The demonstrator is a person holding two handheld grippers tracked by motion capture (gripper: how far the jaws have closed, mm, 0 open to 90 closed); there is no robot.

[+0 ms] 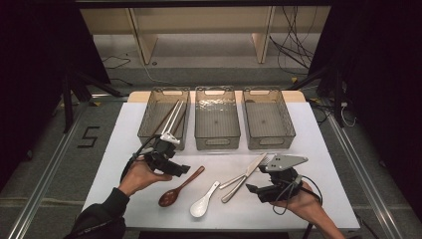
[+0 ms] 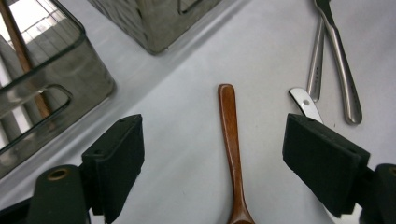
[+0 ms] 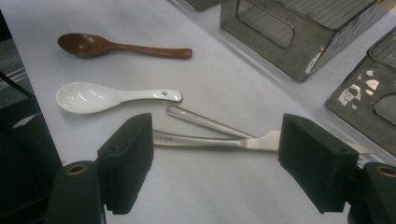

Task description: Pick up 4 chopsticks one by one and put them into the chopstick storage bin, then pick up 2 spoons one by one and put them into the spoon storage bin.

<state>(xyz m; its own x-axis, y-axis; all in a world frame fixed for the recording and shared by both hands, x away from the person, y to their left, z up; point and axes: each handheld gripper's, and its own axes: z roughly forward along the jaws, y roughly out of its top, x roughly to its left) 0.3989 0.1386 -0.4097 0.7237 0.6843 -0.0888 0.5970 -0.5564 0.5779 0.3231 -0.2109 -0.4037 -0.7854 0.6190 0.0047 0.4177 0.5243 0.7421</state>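
Chopsticks (image 1: 171,115) are binned; my left hand-held gripper (image 2: 212,154), jaws apart, lines up the wooden spoon (image 2: 231,149). Right hand-held gripper (image 3: 215,156) gapes empty over fork (image 3: 219,142) and knife (image 3: 205,121).

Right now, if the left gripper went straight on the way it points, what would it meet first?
Most likely the brown wooden spoon: its handle lies between the open jaws of the left gripper, running straight ahead. Depth is hard to judge, so it might meet the white table beside the handle.

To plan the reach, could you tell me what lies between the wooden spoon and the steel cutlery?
The white spoon, seen in the high view.
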